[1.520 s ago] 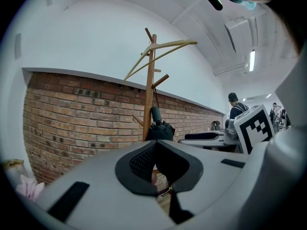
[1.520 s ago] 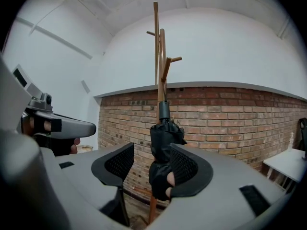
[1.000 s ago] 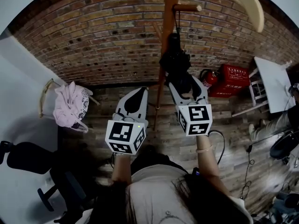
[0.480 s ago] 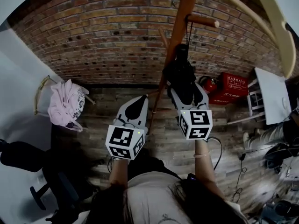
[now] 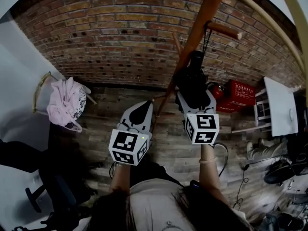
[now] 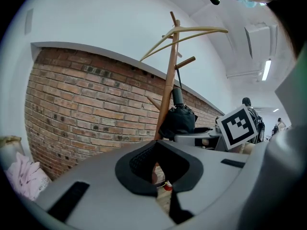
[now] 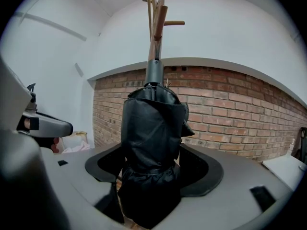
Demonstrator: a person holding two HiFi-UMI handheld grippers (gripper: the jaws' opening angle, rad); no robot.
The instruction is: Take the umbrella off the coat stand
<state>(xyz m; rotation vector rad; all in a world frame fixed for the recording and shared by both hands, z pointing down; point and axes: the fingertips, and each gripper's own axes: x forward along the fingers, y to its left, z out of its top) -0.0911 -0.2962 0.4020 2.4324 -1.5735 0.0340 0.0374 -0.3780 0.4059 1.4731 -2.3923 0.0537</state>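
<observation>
A folded black umbrella (image 5: 191, 78) hangs by its strap from a peg (image 5: 225, 31) of the wooden coat stand (image 5: 191, 38). My right gripper (image 5: 195, 96) reaches around the umbrella's lower end, and its jaws are opening. In the right gripper view the umbrella (image 7: 151, 143) stands upright between the dark pads (image 7: 201, 169), with a little room on the right side. My left gripper (image 5: 141, 109) hovers lower and to the left, shut with nothing in it. In the left gripper view the umbrella (image 6: 178, 120) and the stand's pole (image 6: 168, 83) lie ahead and to the right.
A brick wall (image 5: 120, 37) stands right behind the stand. A chair with pink cloth (image 5: 67, 102) is at the left, a black office chair (image 5: 29, 153) below it. Red fire extinguisher boxes (image 5: 240, 93) and a white table (image 5: 281, 107) are at the right.
My right gripper has moved forward, so the umbrella's bottom now sits deeper between its jaws, which stand wider. The left gripper has sunk slightly.
</observation>
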